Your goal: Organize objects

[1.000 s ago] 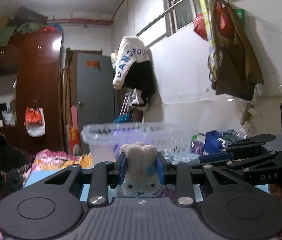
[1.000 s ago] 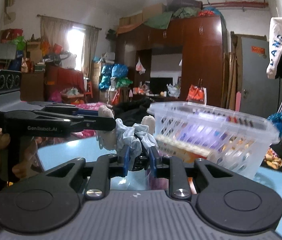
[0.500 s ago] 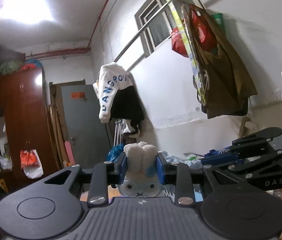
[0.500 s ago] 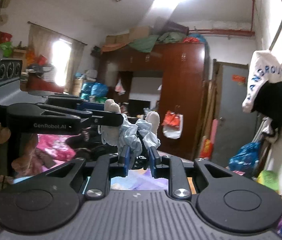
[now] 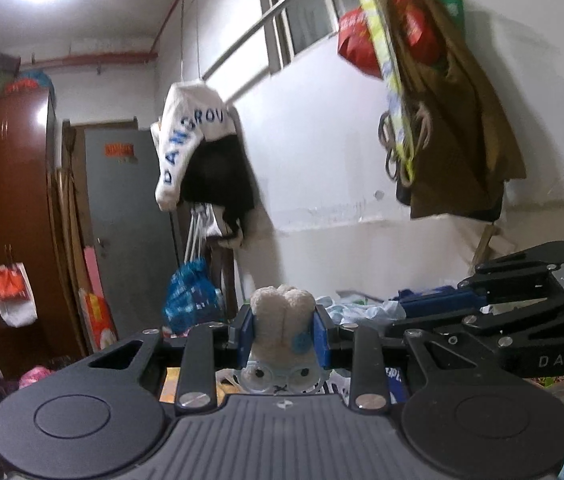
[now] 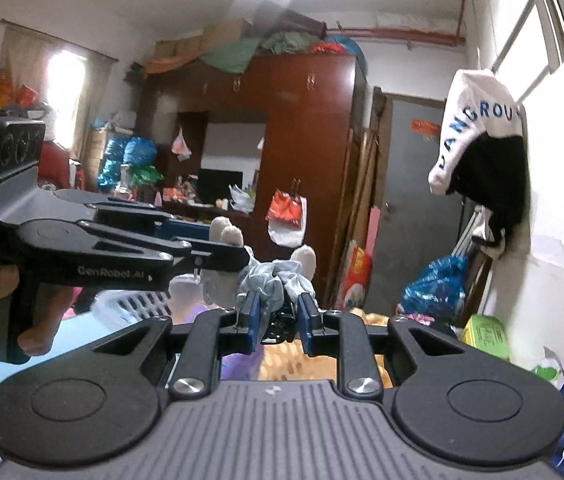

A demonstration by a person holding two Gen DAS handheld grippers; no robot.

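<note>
The left gripper (image 5: 283,334) has its jaws closed on a cream plush toy (image 5: 282,322), held up in the air. The right gripper (image 6: 279,316) pinches a pale blue cloth (image 6: 272,280) bunched on that toy, just beside the left gripper.

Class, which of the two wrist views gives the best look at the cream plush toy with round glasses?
The left wrist view: the cream plush toy with round glasses sits centred between the left gripper pads, face visible below. The right wrist view shows only its cream limbs and pale blue cloth, side-on.
</note>
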